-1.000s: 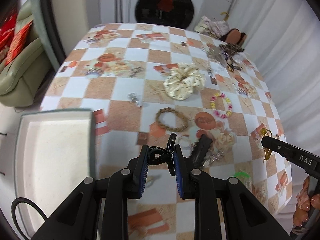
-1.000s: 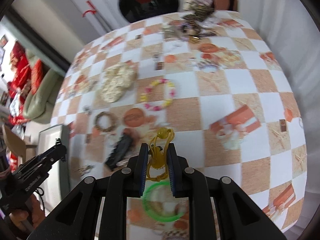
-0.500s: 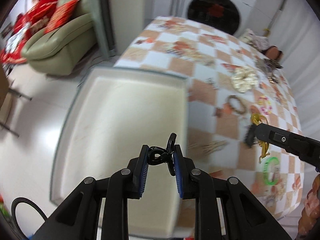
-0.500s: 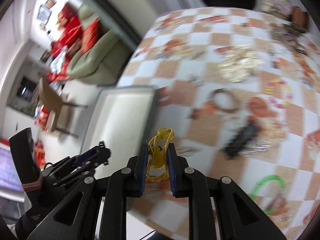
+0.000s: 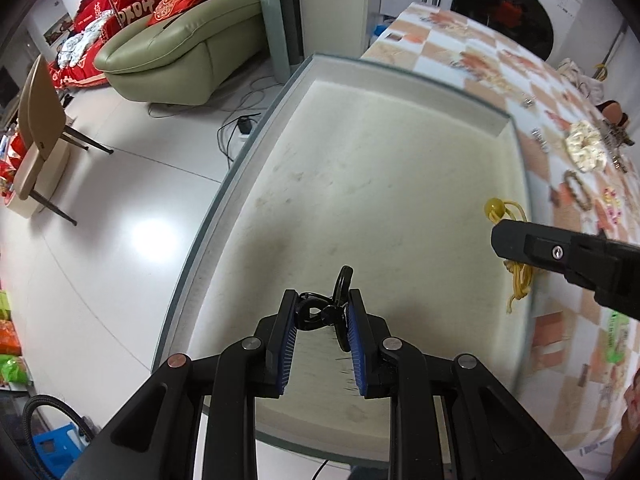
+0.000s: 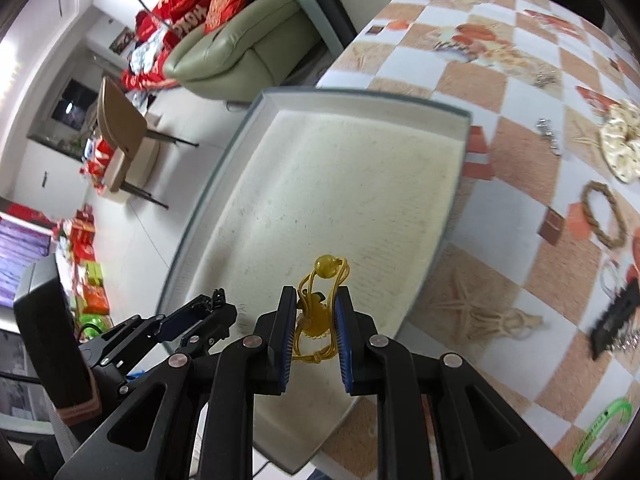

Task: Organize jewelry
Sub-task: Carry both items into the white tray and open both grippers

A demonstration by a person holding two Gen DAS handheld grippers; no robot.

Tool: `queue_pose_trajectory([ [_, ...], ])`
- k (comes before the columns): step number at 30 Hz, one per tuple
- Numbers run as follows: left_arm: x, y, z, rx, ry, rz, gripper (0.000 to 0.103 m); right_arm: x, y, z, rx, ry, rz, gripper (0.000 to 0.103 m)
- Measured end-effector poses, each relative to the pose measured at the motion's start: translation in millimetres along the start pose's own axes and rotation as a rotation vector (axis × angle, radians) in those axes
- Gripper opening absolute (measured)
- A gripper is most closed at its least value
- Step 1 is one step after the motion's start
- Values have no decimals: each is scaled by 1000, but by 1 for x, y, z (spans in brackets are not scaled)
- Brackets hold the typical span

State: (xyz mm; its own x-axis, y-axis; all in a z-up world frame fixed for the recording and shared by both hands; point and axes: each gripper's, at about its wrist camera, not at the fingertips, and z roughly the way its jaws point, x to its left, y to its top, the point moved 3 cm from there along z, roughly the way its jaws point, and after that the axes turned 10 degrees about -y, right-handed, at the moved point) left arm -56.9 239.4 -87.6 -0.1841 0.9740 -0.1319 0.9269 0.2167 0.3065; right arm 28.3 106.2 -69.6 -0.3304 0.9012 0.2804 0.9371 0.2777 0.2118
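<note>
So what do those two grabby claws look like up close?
Both look alike: the left gripper and right gripper are matte black plastic, with angular linkage arms, round silver pivot pins and ribbed blue finger pads. A black cable loops beside the left one.

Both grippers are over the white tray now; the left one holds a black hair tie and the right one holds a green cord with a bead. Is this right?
Not quite: the cord with a bead in the right gripper is yellow, as the right wrist view shows. The left gripper does hold a black hair tie, both over the white tray.

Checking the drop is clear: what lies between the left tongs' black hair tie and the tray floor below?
Nothing: in the left wrist view the tray floor under the black hair tie is bare.
</note>
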Motion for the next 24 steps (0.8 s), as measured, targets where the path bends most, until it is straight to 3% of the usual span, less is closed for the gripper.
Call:
queue_pose_trajectory([
  [12,5,-5,12,7,5,-6,31,0,-1,42,61,-63,-38,21],
  [14,6,-4,10,2,38,-6,53,2,-1,43,67,-63,-45,22],
  [15,8,-4,8,-6,47,-8,75,2,0,43,66,-59,-42,23],
  [17,10,-3,2,-36,55,-14,76,2,1,44,70,-47,-33,25],
  [21,10,1,2,-16,51,-19,76,1,3,37,58,-15,-7,45],
  [24,9,3,1,-7,53,-19,76,-4,5,22,31,9,14,51],
])
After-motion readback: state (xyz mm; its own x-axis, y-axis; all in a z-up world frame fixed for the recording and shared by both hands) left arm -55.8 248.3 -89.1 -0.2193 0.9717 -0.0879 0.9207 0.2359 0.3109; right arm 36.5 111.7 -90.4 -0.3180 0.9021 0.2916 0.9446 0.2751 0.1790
